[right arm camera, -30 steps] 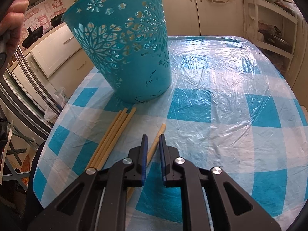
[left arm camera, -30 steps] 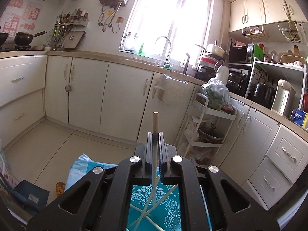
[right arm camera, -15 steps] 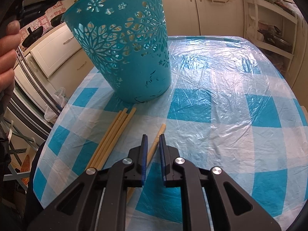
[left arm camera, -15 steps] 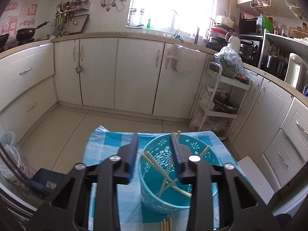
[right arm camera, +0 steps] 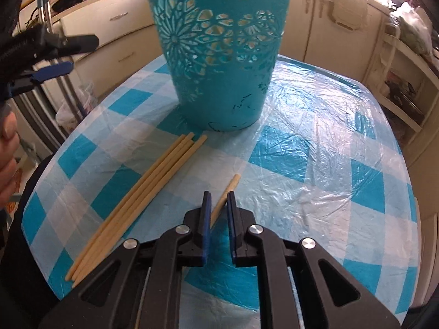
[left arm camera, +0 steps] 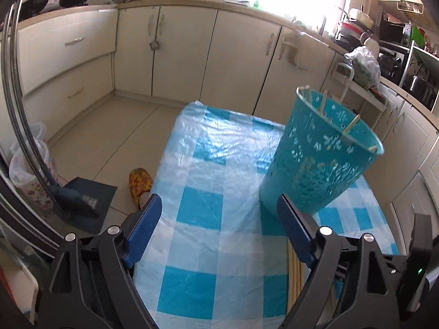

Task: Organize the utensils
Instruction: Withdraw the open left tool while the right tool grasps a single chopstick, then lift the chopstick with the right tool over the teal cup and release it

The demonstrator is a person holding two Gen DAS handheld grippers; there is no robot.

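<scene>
1. Right hand-held gripper [right arm camera: 216,196] sits low over the desk [right arm camera: 315,164] with its two blue-padded fingers drawn close on either side of a single chopstick [right arm camera: 229,192]; a narrow gap shows beside the stick, so whether it is clamped I cannot tell. Left hand-held gripper [left arm camera: 219,213] hangs above the near edge of the desk with its jaws spread wide and nothing between them.

2. Largest of the task's things is the teal perforated basket [right arm camera: 219,63], standing upright on the checked plastic cloth. It looks like thin moulded plastic: light, somewhat flexible at the wall, and likely to tip or slide if knocked at the rim. Chopsticks already inside lean against its rim [left arm camera: 354,122].

3. Next comes the bundle of loose chopsticks [right arm camera: 142,203], lying side by side and touching, their far ends just short of the basket's foot. They appear to be bamboo: stiff, very light, smooth and round enough to roll on the slick cloth.

4. Smallest is the single chopstick, lying apart from the bundle to its right. A hold near the middle of its length should keep it from swinging; a grip at the end would probably let it pivot between the pads.
</scene>
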